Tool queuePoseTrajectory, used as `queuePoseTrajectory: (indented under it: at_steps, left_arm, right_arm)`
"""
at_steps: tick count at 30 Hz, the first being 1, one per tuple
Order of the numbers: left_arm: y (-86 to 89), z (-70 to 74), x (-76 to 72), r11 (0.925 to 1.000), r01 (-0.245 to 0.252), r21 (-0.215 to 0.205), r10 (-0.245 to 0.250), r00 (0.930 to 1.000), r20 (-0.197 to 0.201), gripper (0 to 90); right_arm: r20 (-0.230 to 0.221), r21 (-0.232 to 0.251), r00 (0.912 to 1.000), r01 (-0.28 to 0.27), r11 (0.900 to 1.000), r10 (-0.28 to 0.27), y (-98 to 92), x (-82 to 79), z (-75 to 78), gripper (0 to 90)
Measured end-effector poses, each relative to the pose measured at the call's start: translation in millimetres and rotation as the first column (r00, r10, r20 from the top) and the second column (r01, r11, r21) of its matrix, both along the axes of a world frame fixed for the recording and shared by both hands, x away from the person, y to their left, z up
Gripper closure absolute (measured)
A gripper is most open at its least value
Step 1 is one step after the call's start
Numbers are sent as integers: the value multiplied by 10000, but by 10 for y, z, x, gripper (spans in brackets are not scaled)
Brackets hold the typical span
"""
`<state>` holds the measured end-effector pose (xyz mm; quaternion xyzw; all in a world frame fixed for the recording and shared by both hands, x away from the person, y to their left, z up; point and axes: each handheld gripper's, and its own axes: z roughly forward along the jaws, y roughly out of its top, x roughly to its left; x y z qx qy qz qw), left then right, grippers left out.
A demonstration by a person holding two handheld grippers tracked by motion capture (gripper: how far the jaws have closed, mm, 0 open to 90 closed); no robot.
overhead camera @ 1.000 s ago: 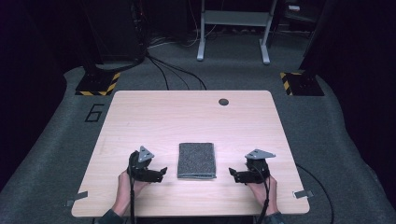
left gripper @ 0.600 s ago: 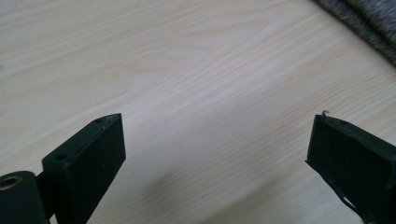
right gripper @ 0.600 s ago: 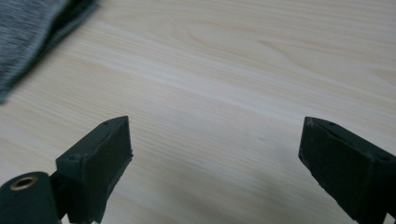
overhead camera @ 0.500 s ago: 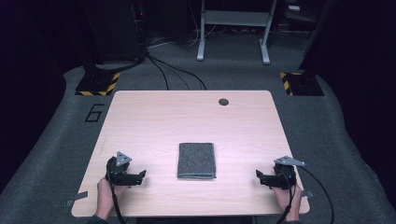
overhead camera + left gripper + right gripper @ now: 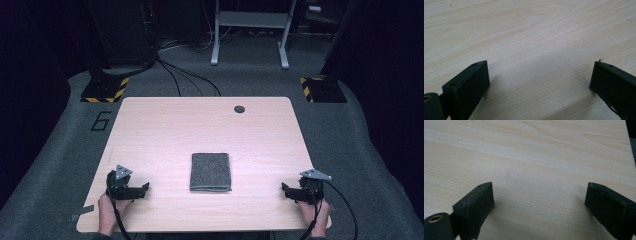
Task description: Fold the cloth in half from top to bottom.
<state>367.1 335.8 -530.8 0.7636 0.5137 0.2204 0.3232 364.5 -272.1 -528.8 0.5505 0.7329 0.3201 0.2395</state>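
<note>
Folded grey cloth (image 5: 210, 172) lies flat on the wooden table (image 5: 200, 125), near its front edge, midway between the grippers. Long axis runs from the front edge toward the far edge, in line with the dark hole (image 5: 239, 109).

Left gripper (image 5: 145, 188) well left of the cloth, right gripper (image 5: 285, 189) well right; both point inward at it. Gripper views add bare wood grain between jaws set wide apart, holding nothing.

High view adds grey carpet, floor cables (image 5: 185, 80), hazard-striped bases (image 5: 102, 92), a metal stand (image 5: 250, 30).
</note>
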Motion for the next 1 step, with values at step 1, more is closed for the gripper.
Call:
queuePoseTrajectory:
  at_steps: [1]
  left_arm:
    - [0, -1, 1, 10000, 2, 3, -2, 10000, 24, 21]
  right_arm:
    - [37, 26, 10000, 21, 10000, -21, 5, -4, 0, 80]
